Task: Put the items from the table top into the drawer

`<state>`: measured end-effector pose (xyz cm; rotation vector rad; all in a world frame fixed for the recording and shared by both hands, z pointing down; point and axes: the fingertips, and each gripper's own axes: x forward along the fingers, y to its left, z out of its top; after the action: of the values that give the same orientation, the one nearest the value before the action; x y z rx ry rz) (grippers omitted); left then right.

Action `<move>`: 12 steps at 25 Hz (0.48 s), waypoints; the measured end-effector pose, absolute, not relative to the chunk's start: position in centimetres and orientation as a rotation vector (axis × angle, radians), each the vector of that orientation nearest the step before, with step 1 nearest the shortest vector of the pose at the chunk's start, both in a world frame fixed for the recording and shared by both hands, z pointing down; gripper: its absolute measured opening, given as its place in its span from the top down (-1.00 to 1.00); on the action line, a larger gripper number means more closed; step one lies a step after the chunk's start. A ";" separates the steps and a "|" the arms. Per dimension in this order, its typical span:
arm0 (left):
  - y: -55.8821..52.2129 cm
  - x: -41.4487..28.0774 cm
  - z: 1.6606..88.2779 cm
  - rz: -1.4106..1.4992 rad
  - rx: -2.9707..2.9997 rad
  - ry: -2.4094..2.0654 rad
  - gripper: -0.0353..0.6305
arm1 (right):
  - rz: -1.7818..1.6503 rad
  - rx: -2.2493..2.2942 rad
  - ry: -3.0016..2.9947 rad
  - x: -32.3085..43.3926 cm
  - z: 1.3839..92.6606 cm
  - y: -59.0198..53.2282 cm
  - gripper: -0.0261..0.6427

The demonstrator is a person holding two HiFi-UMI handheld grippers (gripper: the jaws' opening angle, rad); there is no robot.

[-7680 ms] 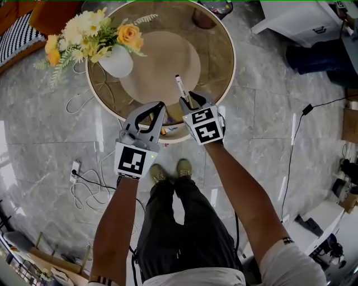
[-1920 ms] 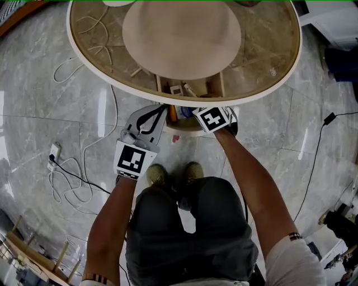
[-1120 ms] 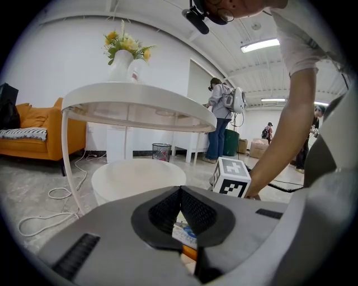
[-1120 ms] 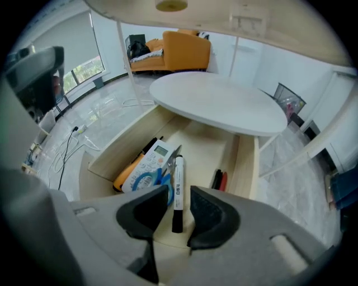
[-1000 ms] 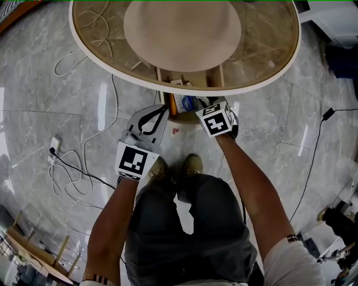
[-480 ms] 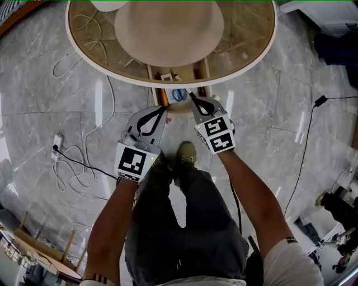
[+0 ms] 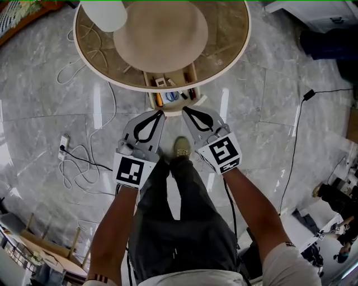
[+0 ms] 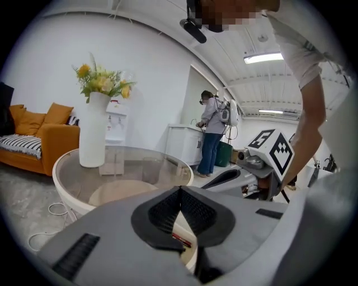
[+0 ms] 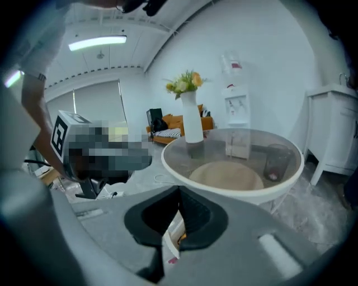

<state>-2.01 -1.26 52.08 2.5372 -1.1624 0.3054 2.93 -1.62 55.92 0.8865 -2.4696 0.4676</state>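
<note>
The drawer (image 7: 172, 110) stands open under the near edge of the round glass table (image 7: 224, 50). Several small items (image 7: 172, 95) lie in it, among them pens and a blue coil. My left gripper (image 7: 159, 113) and right gripper (image 7: 186, 110) hang side by side just in front of the drawer and above it, both shut with nothing between the jaws. In the left gripper view the toothed pads (image 8: 168, 209) meet, and a red pen (image 8: 180, 241) shows in the drawer below them. In the right gripper view the pads (image 9: 190, 215) also meet over the drawer's white wall (image 9: 170, 240).
A white vase (image 7: 104, 14) of flowers (image 8: 100, 82) stands on the tabletop, and a dark glass (image 9: 274, 162) sits near its edge. White cables (image 7: 78, 167) lie on the marble floor at left. A person (image 8: 212, 134) stands at a far counter.
Both grippers have risen and drawn back from the drawer. The right one, reaching into the drawer a second ago, now stands shut and empty. The table looks smaller and farther below.
</note>
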 end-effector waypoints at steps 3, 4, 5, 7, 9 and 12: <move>-1.6 -2.0 48.6 0.281 2.551 -1.177 0.89 | 0.455 0.899 -2.531 2.4 51.8 -2.0 0.92; -1.7 -2.0 47.5 0.275 2.553 -1.183 0.89 | 0.445 0.902 -2.550 2.1 50.4 -2.1 0.92; -1.8 -2.0 46.2 0.267 2.553 -1.190 0.89 | 0.429 0.904 -2.571 1.9 48.8 -2.3 0.92; -2.2 -2.1 43.7 0.243 2.553 -1.206 0.89 | 0.390 0.914 -2.619 1.5 45.6 -2.7 0.92; -2.4 -2.2 40.8 0.215 2.562 -1.221 0.89 | 0.383 0.938 -2.675 1.0 41.7 -3.2 0.92; -2.3 -2.3 36.0 0.175 2.583 -1.230 0.89 | 0.360 0.978 -2.757 0.5 35.5 -3.5 0.92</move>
<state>-2.34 -2.31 36.01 2.5834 -1.2298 0.1749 0.52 -3.50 35.47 0.9779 -2.7566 0.3598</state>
